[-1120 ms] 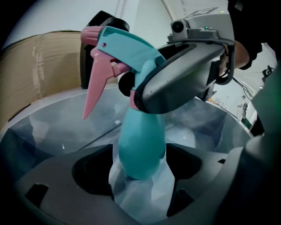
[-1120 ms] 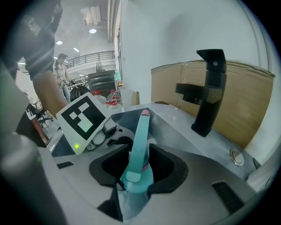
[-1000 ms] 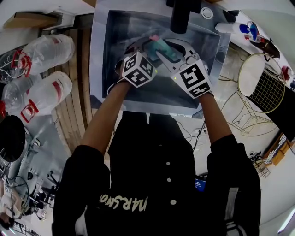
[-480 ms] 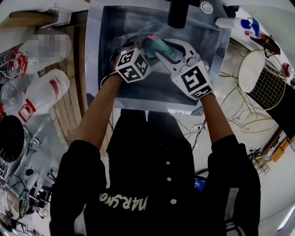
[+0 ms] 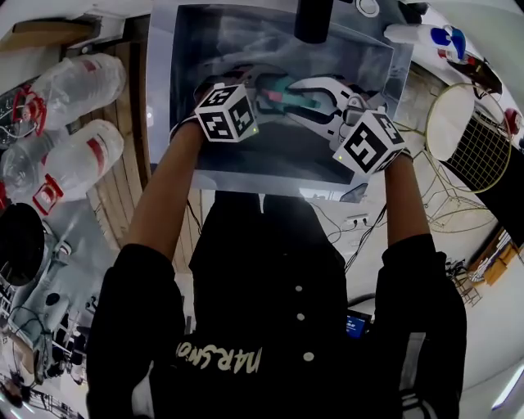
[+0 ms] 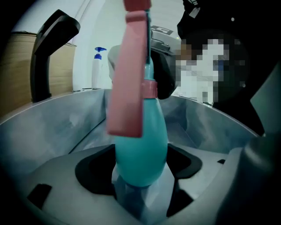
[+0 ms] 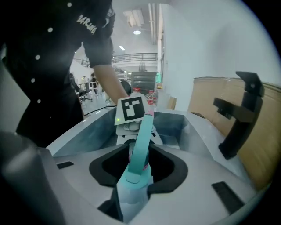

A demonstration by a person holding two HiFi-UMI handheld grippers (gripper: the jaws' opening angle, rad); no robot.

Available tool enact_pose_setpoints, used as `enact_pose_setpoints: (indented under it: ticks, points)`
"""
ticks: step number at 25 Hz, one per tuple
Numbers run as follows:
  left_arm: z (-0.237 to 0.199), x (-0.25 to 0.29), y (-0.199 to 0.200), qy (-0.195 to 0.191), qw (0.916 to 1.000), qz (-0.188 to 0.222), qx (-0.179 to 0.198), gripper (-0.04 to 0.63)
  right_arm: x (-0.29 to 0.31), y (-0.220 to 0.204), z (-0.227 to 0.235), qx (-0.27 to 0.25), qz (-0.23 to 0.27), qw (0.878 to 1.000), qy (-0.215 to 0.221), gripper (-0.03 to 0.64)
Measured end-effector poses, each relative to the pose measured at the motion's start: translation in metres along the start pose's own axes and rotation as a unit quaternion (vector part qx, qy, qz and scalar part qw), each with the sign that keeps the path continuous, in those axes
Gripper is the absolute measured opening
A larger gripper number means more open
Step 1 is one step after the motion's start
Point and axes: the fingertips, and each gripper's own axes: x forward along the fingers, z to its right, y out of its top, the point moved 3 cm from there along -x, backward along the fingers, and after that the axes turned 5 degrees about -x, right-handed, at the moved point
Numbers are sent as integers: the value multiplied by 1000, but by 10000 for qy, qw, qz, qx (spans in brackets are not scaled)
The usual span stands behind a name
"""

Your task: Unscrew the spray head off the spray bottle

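- Both tongs are out over the steel sink [image 5: 187, 123] at 12 o'clock in the head view, and the teal spray bottle [image 6: 142, 145] hangs between them, clear of the basin floor.
- Left tongs [image 6: 141, 180]: clenched on the rounded teal body of the bottle, with a pad pressed in on either side.
- From the left gripper view the bottle runs up towards 12 o'clock. A pink collar [image 6: 149, 88] rings its neck and a long pink trigger [image 6: 127, 79] lies blurred along its near side.
- Right tongs [image 7: 131, 193]: clamped on the other end, the pale teal spray head [image 7: 132, 180]. A narrow teal strip runs off it towards 12 o'clock and ends in a pink tip.
- Straight past that tip, the right gripper view shows the left gripper's marker cube [image 7: 131, 109], so the two tongs face each other along the bottle.
- In the head view the left tongs come in from 7 o'clock and the right from 4 o'clock, meeting at the bottle.
- A black faucet [image 5: 313, 20] stands at the sink's far rim, dead on 12 o'clock.
- A white sprayer with a blue head [image 5: 417, 34] stands on the worktop at 1 o'clock, well apart from the action.
- Two clear plastic bottles [image 5: 78, 86] with red labels lie off at 9 to 10 o'clock.
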Motion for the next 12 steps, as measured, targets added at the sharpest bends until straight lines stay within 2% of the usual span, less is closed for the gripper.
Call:
enact_pose_setpoints:
  ticks: [3, 5, 8, 12]
  points:
    - [5, 3, 1, -214, 9997, 1, 143, 374, -1, 0, -7, -473, -194, 9979, 392, 155]
    - [6, 4, 1, -291, 9994, -16, 179, 374, -1, 0, -8, -600, -240, 9967, 500, 155]
    - [5, 4, 1, -286, 9995, -10, 100, 374, 1, 1, -6, -477, -155, 9980, 389, 158]
    - [4, 3, 0, -188, 9998, 37, -56, 374, -1, 2, 2, 26, -4, 10000, -32, 189]
